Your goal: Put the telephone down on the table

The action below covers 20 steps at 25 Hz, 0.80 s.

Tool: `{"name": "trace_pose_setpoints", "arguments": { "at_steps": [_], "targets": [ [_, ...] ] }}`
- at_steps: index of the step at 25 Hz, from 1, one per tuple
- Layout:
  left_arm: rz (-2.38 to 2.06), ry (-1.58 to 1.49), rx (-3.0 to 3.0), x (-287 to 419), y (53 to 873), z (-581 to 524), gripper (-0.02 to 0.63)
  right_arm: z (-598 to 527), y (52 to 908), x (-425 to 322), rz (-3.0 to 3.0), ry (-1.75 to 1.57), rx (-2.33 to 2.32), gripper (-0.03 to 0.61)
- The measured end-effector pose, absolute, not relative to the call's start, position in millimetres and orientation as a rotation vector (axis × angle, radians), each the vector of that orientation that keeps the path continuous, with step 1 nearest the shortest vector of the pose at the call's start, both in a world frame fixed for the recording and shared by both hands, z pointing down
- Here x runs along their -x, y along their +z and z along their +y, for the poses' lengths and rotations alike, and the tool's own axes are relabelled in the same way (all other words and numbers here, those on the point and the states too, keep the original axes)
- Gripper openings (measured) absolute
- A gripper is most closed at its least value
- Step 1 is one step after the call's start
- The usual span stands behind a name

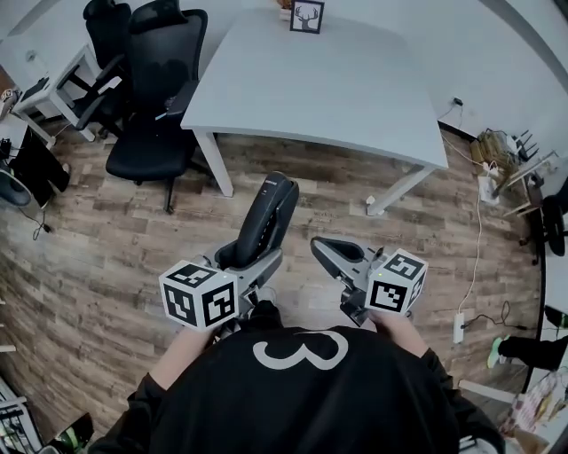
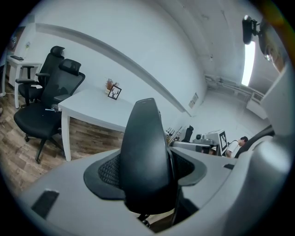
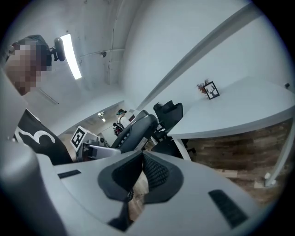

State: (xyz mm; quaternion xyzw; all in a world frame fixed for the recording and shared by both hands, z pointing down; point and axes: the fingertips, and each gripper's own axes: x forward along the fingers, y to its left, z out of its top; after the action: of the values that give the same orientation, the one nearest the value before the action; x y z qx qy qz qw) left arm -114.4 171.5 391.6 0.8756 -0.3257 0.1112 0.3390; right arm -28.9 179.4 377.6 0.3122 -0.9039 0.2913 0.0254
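Note:
A black telephone handset [image 1: 267, 220] stands nearly upright between the jaws of my left gripper [image 1: 254, 261], which is shut on its lower half. In the left gripper view the telephone [image 2: 146, 152] fills the middle, with the dark pads pressed on both its sides. My right gripper [image 1: 321, 249] hangs beside it to the right, its jaws closed together with nothing between them; its pads [image 3: 154, 171] meet at the tip. From the right gripper view the telephone [image 3: 136, 131] shows to the left. The white table [image 1: 328, 89] lies ahead, beyond both grippers.
A small framed deer picture [image 1: 307, 16] stands at the table's far edge. Two black office chairs [image 1: 155, 97] sit left of the table. Cables and a power strip [image 1: 459, 326] lie on the wooden floor at the right. A person's torso in a black shirt fills the bottom.

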Motion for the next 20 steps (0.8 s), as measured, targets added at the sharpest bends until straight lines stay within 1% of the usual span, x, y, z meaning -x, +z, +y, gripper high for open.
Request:
{"name": "trace_pose_setpoints", "arguments": {
  "at_steps": [8,14,20],
  "targets": [
    [-0.844,0.274,-2.284,146.7,391.8,96.0,0.299,101.7,372.3,62.5,-2.774,0.885,-0.984,0.008],
    [-0.836,0.242,-2.31,163.8,384.7,66.1,0.299,76.4,371.0,78.5,-2.767,0.89,-0.994,0.008],
    [-0.818,0.222,-2.342,177.8,377.8,45.9,0.298,60.1,365.6,88.4,-2.745,0.819,-1.058,0.008]
  ]
}}
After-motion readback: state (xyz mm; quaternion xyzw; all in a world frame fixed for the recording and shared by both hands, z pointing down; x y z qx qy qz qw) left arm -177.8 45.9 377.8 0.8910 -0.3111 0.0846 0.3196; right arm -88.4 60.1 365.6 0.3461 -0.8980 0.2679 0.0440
